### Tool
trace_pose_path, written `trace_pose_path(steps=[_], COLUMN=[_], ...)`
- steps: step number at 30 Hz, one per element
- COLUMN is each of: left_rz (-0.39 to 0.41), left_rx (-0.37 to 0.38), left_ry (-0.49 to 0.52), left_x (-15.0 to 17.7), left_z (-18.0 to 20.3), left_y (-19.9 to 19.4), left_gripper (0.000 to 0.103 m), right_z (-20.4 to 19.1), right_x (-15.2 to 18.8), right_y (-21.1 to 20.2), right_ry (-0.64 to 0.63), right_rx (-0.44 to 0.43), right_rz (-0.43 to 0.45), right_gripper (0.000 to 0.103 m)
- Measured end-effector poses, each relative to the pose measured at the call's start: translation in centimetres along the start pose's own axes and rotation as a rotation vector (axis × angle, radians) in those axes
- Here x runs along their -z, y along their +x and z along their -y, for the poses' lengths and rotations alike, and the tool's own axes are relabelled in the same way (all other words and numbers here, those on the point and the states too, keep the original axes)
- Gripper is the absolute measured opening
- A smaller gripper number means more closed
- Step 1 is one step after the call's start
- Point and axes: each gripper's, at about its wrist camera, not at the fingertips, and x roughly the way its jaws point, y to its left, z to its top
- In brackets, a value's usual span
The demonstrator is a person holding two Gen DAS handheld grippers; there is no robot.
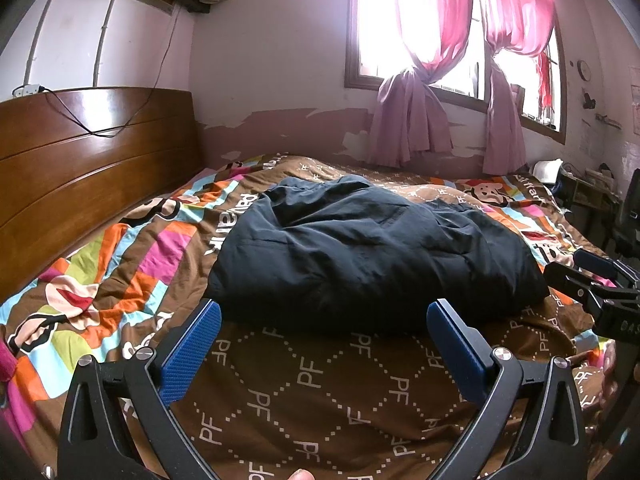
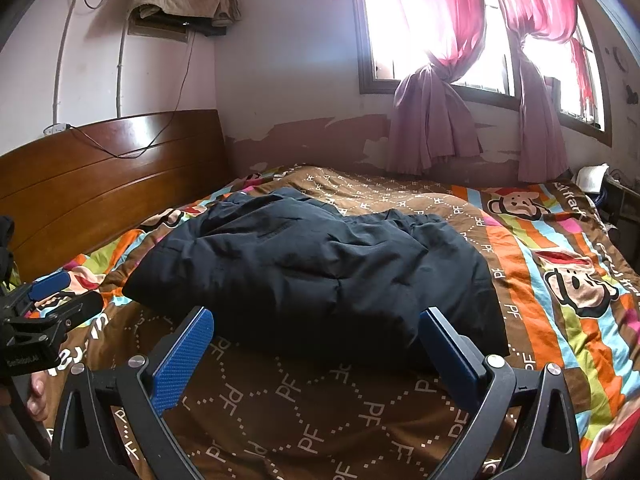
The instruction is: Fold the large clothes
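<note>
Dark padded jacket [image 1: 372, 248] heaped in rumpled folds on a cartoon-print bedspread [image 1: 312, 392], just beyond both pairs of jaws. Left gripper [image 1: 324, 344] spread wide and holding nothing — blue pads [image 1: 192, 352] flanking the jacket's near edge from just short of it, above bare bedspread. Right gripper [image 2: 316, 344] likewise wide and unloaded, near hem of the jacket lying between and slightly past its fingertips. Wooden headboard [image 2: 100, 168] at left — pink curtains [image 2: 436, 120] knotted at the window behind.
</note>
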Motion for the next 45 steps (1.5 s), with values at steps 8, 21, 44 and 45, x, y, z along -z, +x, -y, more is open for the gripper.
trace_pose_path(steps=[8,21,44,45], left_rz=[-0.005,-0.009,-0.012,-0.014], left_rx=[0.006,0.011,0.012,0.013], left_ry=[0.004,0.004,0.005,0.005], left_x=[0.12,0.24,0.18,0.29], left_z=[-0.17,-0.26,-0.21,-0.22], left_y=[0.18,0.19,0.22,0.26], left_gripper=[0.101,0.101,0.101,0.101], right_z=[0.06,0.10,0.20,0.22], right_x=[0.09,0.12,0.09,0.09], right_y=[0.01,0.03,0.05,0.05], right_ry=[0.003,0.013,0.015,0.015], right_rx=[0.001,0.007,0.008,0.007], right_rz=[-0.002,-0.001,-0.002,-0.002], right_gripper=[0.103,0.103,0.103,0.103])
